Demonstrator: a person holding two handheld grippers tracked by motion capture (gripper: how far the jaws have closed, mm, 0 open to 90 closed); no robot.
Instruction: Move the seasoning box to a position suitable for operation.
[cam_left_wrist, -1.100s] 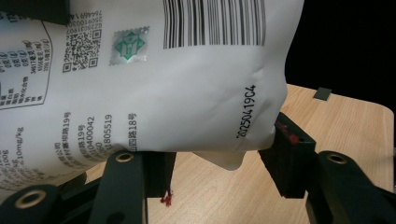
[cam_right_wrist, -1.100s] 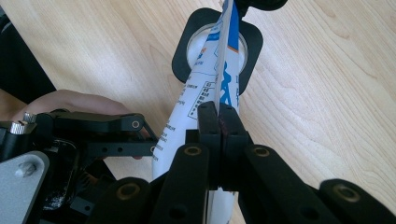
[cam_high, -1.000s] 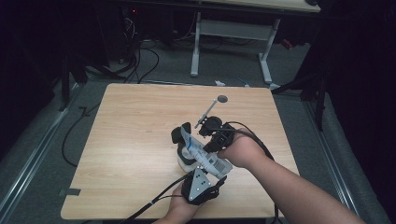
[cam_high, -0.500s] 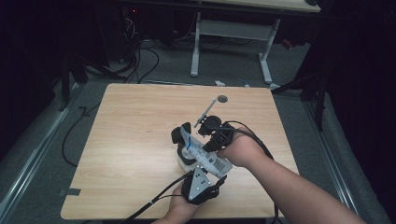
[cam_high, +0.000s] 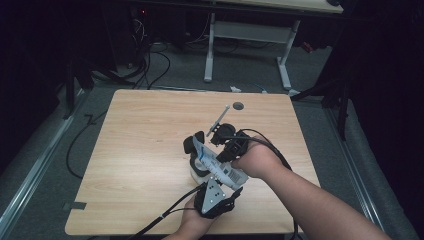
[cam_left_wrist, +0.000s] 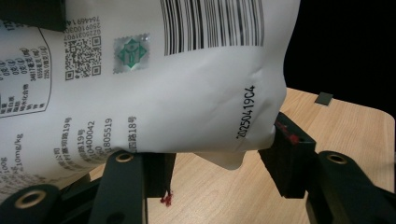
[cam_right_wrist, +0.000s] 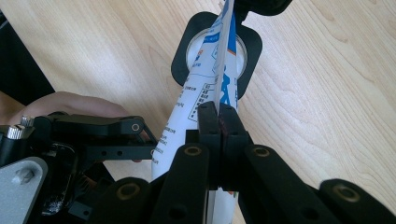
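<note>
Left gripper: black body, grey three-cornered plate on top with small screws, black cable trailing off the near edge. Its fingers are matte black blocks with brass-ringed pivot holes; red flecks on the pads. Right gripper: black frame, looping black cable. Its fingers carry brass-ringed screws on angular black links. Forearms bare, no sleeves.
</note>
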